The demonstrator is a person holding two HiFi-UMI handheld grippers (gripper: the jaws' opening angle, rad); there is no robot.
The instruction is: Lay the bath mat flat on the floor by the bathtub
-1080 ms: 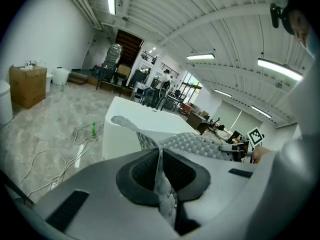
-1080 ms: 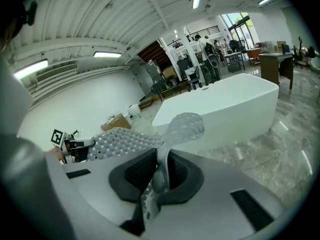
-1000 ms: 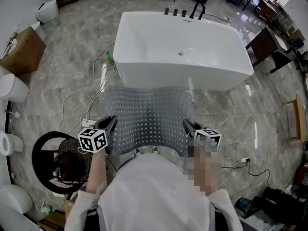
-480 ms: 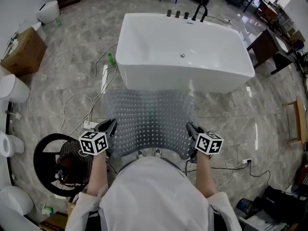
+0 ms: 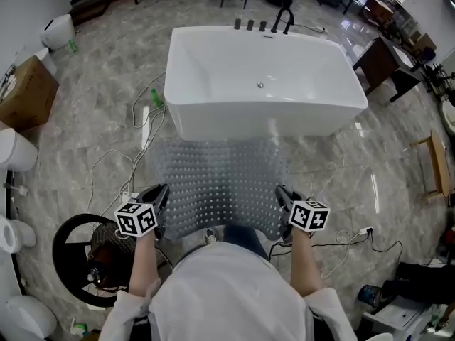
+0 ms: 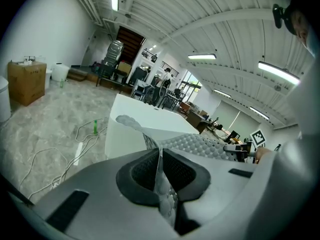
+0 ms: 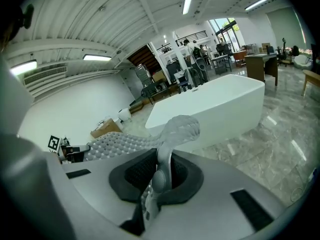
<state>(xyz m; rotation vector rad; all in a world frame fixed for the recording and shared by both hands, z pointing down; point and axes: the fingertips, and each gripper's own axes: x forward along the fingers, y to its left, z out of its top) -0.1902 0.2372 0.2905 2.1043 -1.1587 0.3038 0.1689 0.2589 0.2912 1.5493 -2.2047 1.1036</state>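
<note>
Marble-patterned floor (image 5: pixel 85 126) runs under the whole work area, with loose cables (image 5: pixel 114 163) lying off to the left of the left gripper (image 5: pixel 162 192). Its fingers are clamped narrow on the near left corner of the bath mat (image 5: pixel 220 183), the edge pinched thin between them. The right gripper (image 5: pixel 281 192) has its fingers closed likewise on the near right corner, where a fold of mat curls up past the tips. Beyond both sets of fingers the translucent studded mat spreads forward, its far edge close against the near side of the white bathtub (image 5: pixel 263 84).
</note>
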